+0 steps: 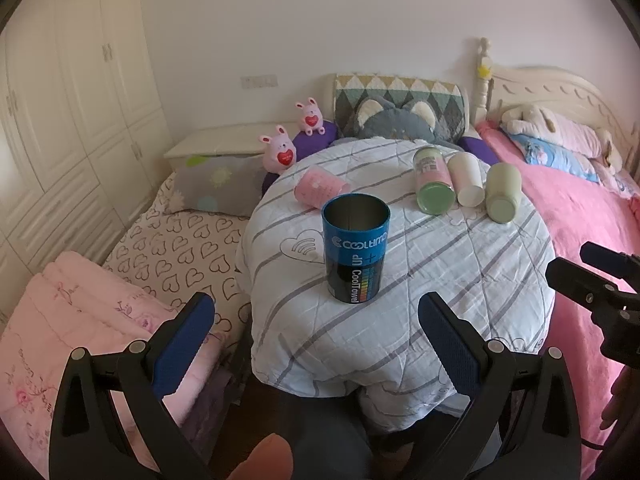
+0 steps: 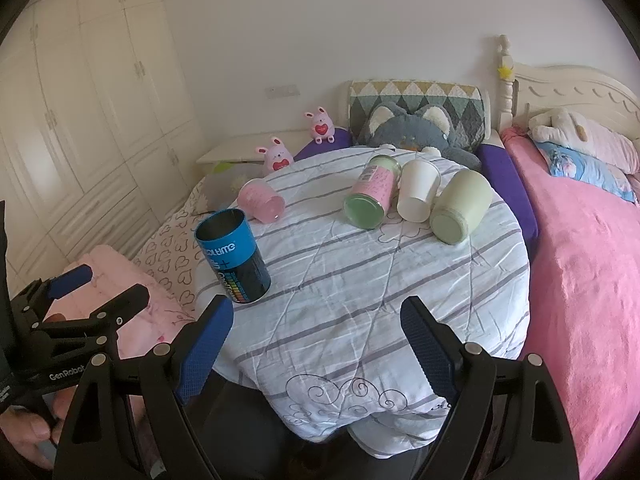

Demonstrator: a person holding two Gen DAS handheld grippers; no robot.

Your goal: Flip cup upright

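Observation:
A blue and black tin cup (image 1: 355, 248) stands upright, mouth up, on a round table under a striped white cloth (image 1: 440, 280); it also shows in the right wrist view (image 2: 234, 256). A pink cup (image 1: 321, 190) (image 2: 262, 201) lies on its side behind it. A pink and green jar (image 1: 432, 180) (image 2: 371, 192), a white cup (image 1: 466, 179) (image 2: 418, 191) and a pale green jar (image 1: 503, 192) (image 2: 460, 206) lie on their sides at the far right. My left gripper (image 1: 316, 320) is open and empty just before the blue cup. My right gripper (image 2: 316, 328) is open and empty over the near table edge.
A bed with a pink blanket (image 2: 580, 280) lies right of the table. A heart-print mattress (image 1: 176, 240) and folded pink quilt (image 1: 60, 320) lie to the left. Plush toys (image 1: 280, 152) and pillows sit behind the table. White wardrobes (image 1: 60, 100) line the left wall.

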